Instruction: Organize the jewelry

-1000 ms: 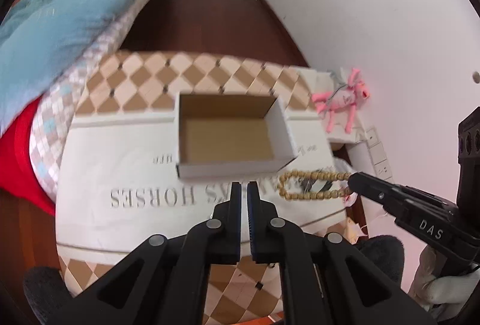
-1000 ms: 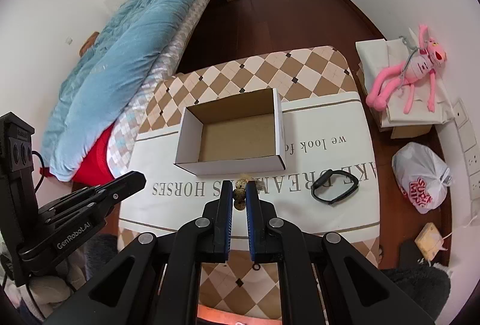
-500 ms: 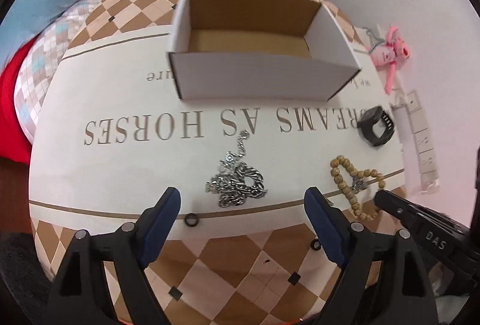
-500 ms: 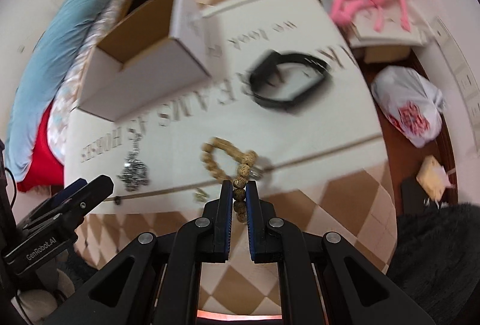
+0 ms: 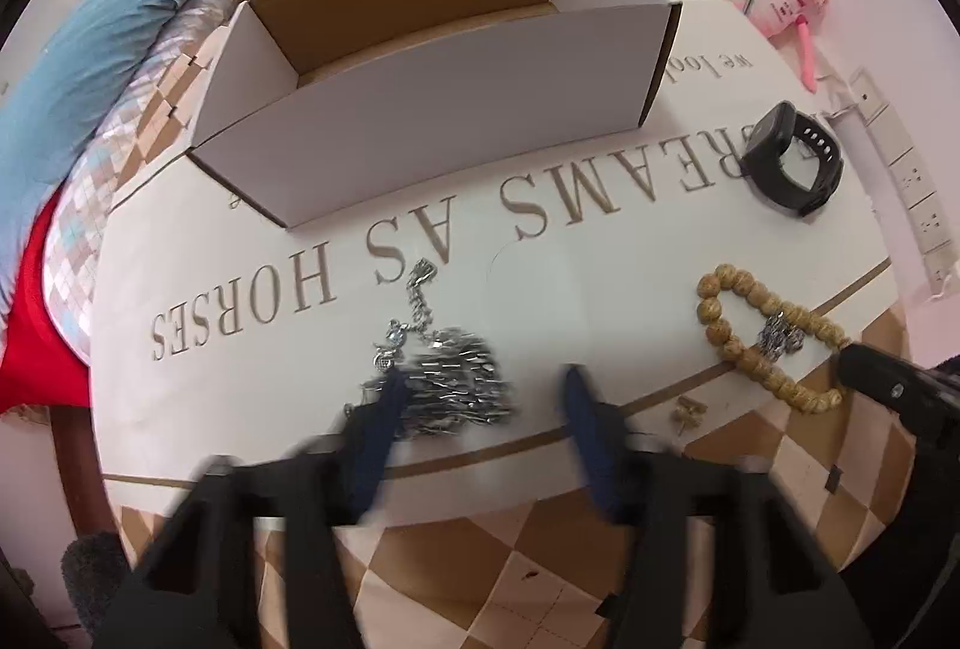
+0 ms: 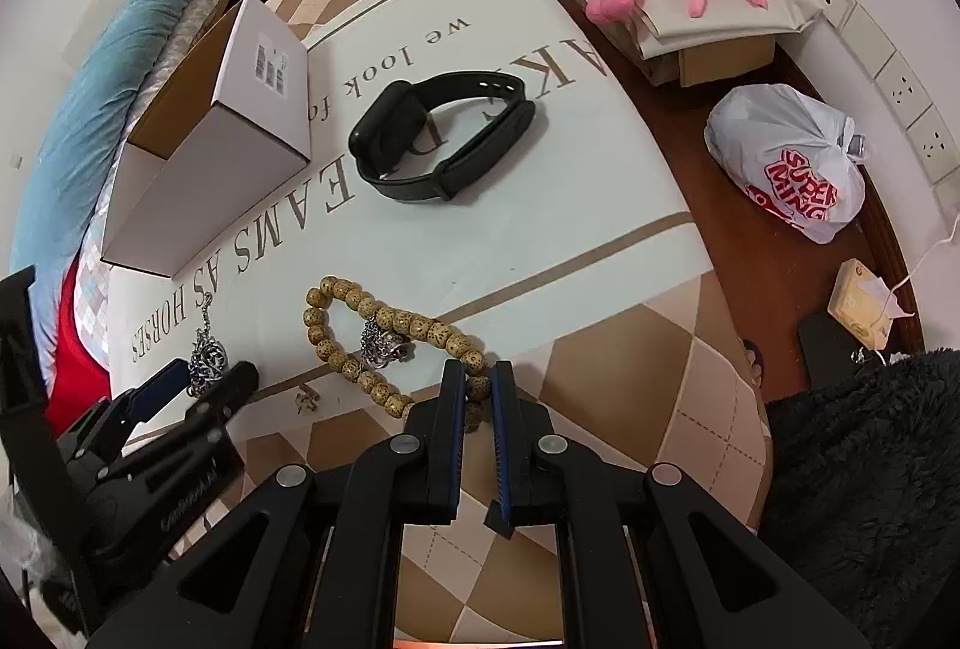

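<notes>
Left wrist view shows our left gripper low over the silver chain, a loose heap on the tablecloth before the open box. Its jaws have just been closing, with the chain between them but not yet pinched. We judge the chain limp, slippery and fairly dense, so biting the heap's thick middle should hold best. Our right gripper is nearly closed on the wooden bead bracelet, gripping one end bead; the bracelet looks light and floppy.
</notes>
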